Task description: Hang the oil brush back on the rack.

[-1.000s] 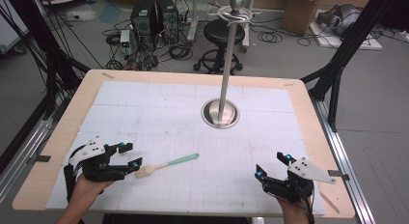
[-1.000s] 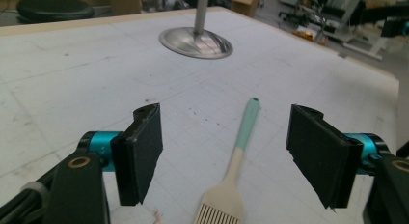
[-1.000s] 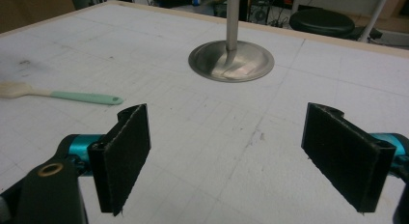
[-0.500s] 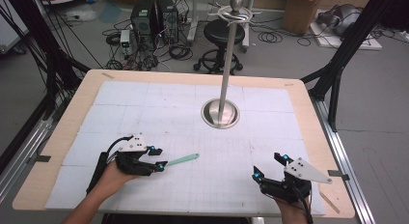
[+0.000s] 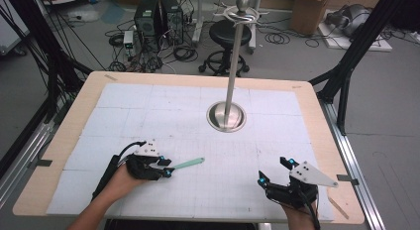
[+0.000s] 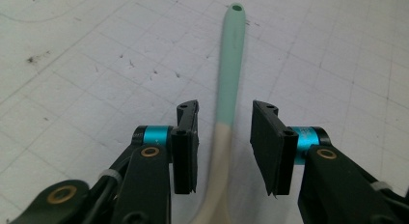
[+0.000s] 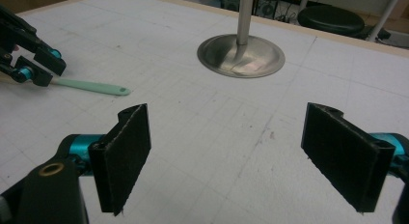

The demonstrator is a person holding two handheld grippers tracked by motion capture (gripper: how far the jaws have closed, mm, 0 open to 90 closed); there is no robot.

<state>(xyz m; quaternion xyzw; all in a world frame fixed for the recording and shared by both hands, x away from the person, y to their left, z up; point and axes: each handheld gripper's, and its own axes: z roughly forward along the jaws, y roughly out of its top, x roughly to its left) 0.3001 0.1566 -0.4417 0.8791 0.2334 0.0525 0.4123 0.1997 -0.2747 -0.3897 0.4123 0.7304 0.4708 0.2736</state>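
Two grippers on the gridded mat (image 5: 148,111). Left gripper (image 6: 224,137): jaws just been closing, straddling the mint-and-cream spatula (image 6: 230,64) where its colours meet, pads short of touching it; spatula lies flat, near the front-left. Right gripper (image 7: 241,151): jaws spread wide, nothing between. Steel stand (image 5: 226,116): mid-table, well apart.

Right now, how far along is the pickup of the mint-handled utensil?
Done: the left hand-held gripper straddles the utensil on the table mat, jaws just been closing, gaps still visible on both sides. In hand: the grasp. Left: clamping and lifting. The right hand-held gripper waits open.
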